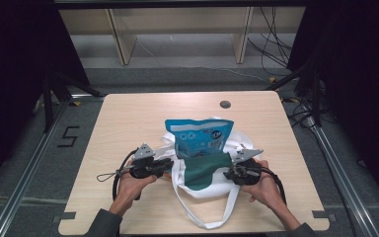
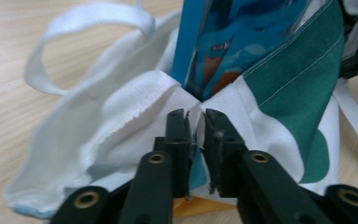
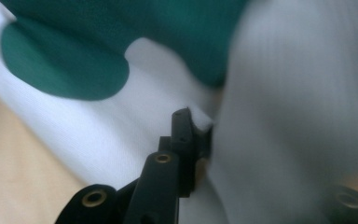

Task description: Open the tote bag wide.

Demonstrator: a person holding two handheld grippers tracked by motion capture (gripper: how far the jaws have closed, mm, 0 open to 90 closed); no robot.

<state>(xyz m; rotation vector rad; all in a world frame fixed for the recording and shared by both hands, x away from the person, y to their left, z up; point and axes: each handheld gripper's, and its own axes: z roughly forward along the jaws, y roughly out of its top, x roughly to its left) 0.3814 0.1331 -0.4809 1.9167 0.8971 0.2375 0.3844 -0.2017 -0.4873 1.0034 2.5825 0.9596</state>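
White tote bag (image 1: 205, 180) with a green patch lies near the front middle of the table (image 1: 128, 118). A blue snack pouch (image 1: 200, 136) stands partly inside the bag's mouth, its top sticking out toward the far side. One white strap loops toward the front table edge, close to it; another strap loop shows behind the bag in the left gripper view.

Left tool (image 1: 169, 165) sits at the bag's left side, jaws closed on a fold of the white bag hem (image 2: 196, 122), cloth pinched between the pads. Right tool (image 1: 228, 174) sits at the bag's right side, jaws closed on white bag cloth (image 3: 200, 123); that view is blurred, and one jaw is partly hidden by fabric. Each hand grips its tool from the front edge side.

Open room: bare wood to the left, right and far side of the bag. A round cable hole (image 1: 225, 104) lies near the far edge, well apart from the bag. Bag sits closer to the front edge than the far one.

Writing: the pouch has white and orange print, too small and blurred to read. A "5" mark (image 1: 69, 136) shows on the floor left of the table.
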